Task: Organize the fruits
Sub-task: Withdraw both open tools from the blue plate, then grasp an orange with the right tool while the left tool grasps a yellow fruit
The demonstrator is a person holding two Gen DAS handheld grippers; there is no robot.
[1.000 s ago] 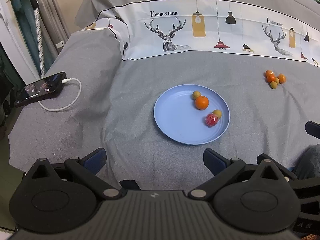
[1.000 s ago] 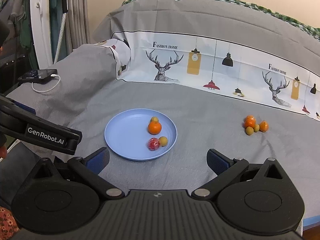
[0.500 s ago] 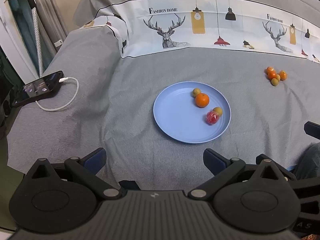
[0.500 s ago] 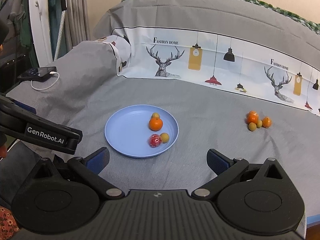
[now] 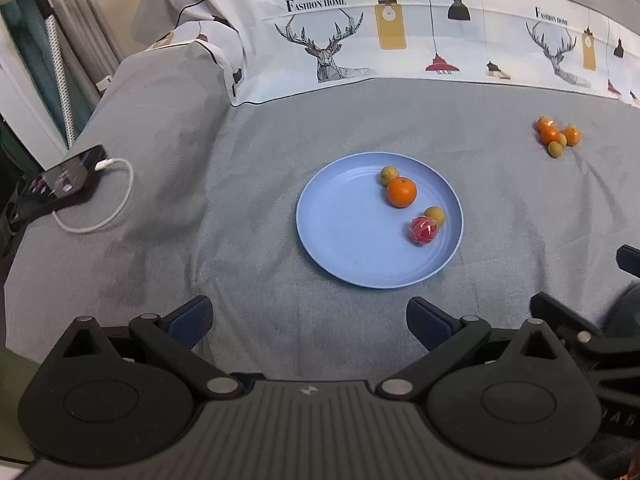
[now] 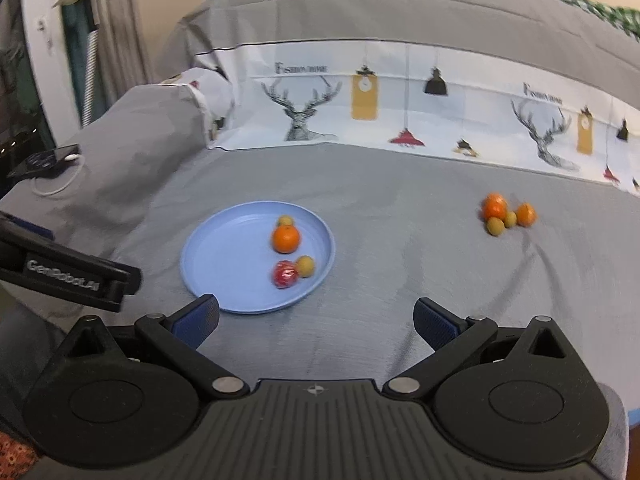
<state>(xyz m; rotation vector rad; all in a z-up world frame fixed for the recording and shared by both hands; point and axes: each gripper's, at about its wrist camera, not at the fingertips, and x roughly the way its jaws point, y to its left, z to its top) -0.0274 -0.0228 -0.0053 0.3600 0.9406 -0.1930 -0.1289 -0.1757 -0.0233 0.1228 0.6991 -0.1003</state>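
Note:
A blue plate [image 5: 344, 216] [image 6: 228, 256] lies on the grey bedspread. It holds an orange [image 5: 401, 192] [image 6: 285, 239], two small yellow-green fruits [image 5: 389, 175] [image 5: 434, 215] and a red wrapped fruit [image 5: 423, 231] [image 6: 285, 274]. A loose cluster of small oranges and yellow-green fruits [image 5: 557, 136] [image 6: 505, 214] sits on the cloth to the right of the plate. My left gripper [image 5: 308, 320] is open and empty, short of the plate. My right gripper [image 6: 316, 322] is open and empty too, near the plate's front edge.
A phone [image 5: 60, 178] on a white charging cable [image 5: 116, 200] lies at the bed's left edge. A printed deer-pattern sheet band [image 5: 400, 40] runs across the back. The left gripper's body [image 6: 68, 276] shows at the left of the right wrist view.
Both grippers have moved forward toward the plate, the right one more and swinging left, its view now blurred. The fruits have not moved.

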